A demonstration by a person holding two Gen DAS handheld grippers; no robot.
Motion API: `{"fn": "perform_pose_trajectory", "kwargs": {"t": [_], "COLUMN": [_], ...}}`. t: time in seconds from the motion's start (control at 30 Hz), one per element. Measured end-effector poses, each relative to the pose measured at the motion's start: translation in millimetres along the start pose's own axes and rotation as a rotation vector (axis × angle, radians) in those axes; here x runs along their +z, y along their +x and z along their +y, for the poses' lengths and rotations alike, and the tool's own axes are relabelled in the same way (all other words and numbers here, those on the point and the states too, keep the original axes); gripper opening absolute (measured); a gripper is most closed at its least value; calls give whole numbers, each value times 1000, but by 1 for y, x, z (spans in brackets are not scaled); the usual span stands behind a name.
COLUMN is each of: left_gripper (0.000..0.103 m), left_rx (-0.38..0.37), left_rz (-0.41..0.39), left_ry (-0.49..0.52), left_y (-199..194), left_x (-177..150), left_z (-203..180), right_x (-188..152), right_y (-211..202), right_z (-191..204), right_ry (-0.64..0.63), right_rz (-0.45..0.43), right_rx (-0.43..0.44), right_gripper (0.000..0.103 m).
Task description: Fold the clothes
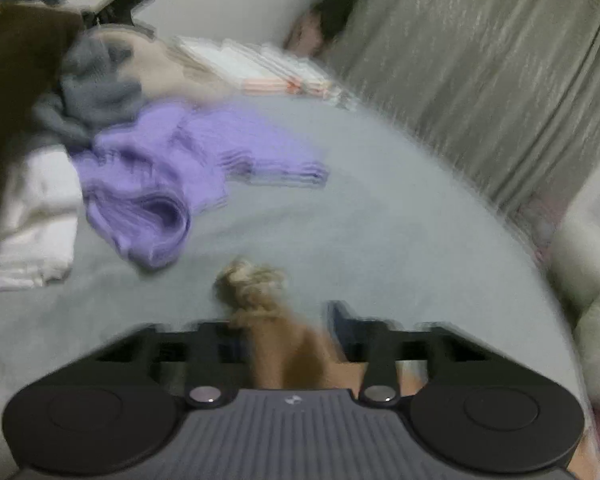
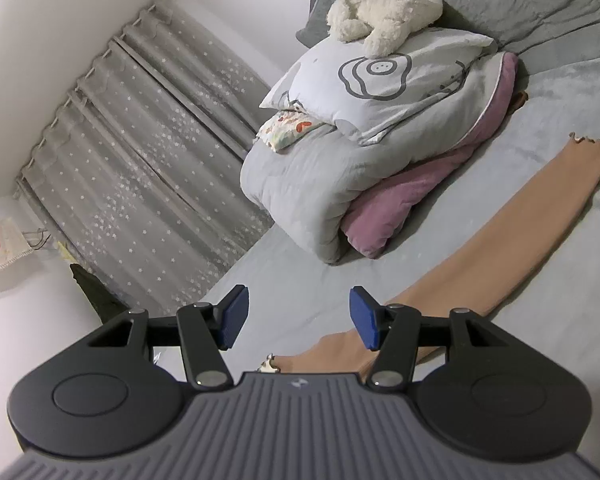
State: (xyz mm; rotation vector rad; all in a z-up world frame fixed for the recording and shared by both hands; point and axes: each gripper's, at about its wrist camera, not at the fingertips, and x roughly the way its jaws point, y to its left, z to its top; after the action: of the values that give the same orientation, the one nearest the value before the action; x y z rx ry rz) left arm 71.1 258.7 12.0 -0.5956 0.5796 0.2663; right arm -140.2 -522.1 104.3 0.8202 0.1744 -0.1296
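Observation:
A tan long-sleeved garment [image 2: 500, 236] lies stretched across the grey bed sheet [image 2: 300, 264], one frilled cuff [image 2: 592, 142] at the far right. My right gripper [image 2: 296, 316] hovers open just above the sheet, and its right blue pad [image 2: 362, 318] is over the tan cloth near another frilled edge [image 2: 269, 365]. The left wrist view is blurred by motion. There my left gripper [image 1: 286, 332] is shut on a bunch of the tan garment [image 1: 288, 356], with a frilled end [image 1: 252, 280] sticking out past the fingers.
A purple knit [image 1: 152, 184], a grey garment [image 1: 96, 80] and a white cloth [image 1: 32, 220] lie heaped at the left. Folded linen [image 1: 268, 68] sits further back. A folded duvet [image 2: 320, 184] with a pillow [image 2: 380, 80] and plush toy [image 2: 380, 12] stands by the curtain [image 2: 140, 152].

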Motion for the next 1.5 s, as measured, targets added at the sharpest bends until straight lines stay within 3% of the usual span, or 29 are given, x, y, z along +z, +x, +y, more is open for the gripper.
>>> {"fn": "perform_pose_trajectory", "kwargs": {"t": [0.17,0.43,0.53,0.63,0.77,0.87,1.03,1.23,1.3,1.4,1.43,1.47,1.5], "left_gripper": [6,5,4,4,4,4,4,4,5,7,12,27,35], "left_rx": [-61,-109,-138,-163,-113,-112,-108,-69,-65,-55,-52,-54,-61], "left_rz": [-84,-208,-194,-153,-122,-134,-173,-230,-192,-46,-37,-38,-58], "left_ry": [-100,-45,-36,-54,-191,-240,-165,-87,-33,37,19,-6,-50], "left_y": [-9,-9,-8,-14,-16,-18,-19,-17,-10,8,9,7,2], "left_x": [18,80,82,62,45,53,79,111,106,92,91,90,91], "left_z": [4,-36,-42,-29,18,27,-1,-21,-23,-29,-27,-24,-18], "right_x": [1,1,0,1,0,2,20,19,19,19,19,19,18], "right_y": [-2,-1,0,3,5,4,-4,9,14,20,23,25,27], "right_z": [-2,-7,-9,-12,-11,-12,-38,-50,-55,-61,-63,-65,-68], "right_ry": [15,7,10,8,2,4,61,45,40,32,29,26,24], "right_rz": [-9,-23,-25,-22,-12,-18,-68,21,51,95,110,125,140], "right_rx": [0,-27,-37,-43,-36,-38,-88,-125,-137,-156,-162,-168,-174], "right_gripper": [58,58,58,58,58,58,58,58,58,60,62,65,66]}}
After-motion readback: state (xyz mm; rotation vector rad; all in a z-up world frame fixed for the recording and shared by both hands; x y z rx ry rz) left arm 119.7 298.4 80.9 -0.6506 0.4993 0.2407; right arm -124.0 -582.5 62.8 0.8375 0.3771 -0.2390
